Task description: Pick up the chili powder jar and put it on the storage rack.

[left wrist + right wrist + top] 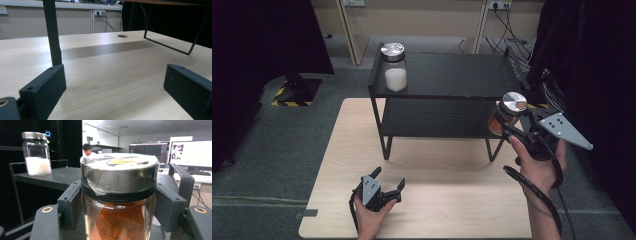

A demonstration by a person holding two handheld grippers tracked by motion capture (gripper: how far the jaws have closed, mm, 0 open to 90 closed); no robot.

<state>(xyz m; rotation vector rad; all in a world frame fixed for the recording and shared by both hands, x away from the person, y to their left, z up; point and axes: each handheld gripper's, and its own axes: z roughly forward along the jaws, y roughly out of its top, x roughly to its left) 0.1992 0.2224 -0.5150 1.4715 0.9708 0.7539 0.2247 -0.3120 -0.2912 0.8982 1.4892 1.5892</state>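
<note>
My right gripper (pixel 507 127) is shut on a glass jar (pixel 507 114) with a silver lid and orange-red powder inside, held in the air at the right end of the black two-tier shelf (pixel 447 77). In the right gripper view the jar (pixel 119 195) sits squeezed between both jaws just below its lid. A second jar (pixel 394 66) with a silver lid and white grains stands on the shelf's top tier at the left; it is seen as the white-grain jar (pixel 36 153) in the right gripper view. My left gripper (pixel 388 184) rests open on the wooden table (pixel 432 200), nothing between its jaws.
The shelf's thin black legs (pixel 52 32) stand on the table ahead of the left gripper. A small round hole (pixel 122 36) is in the tabletop. Dark curtains hang on both sides. A person sits at desks with monitors (pixel 190 153) far behind.
</note>
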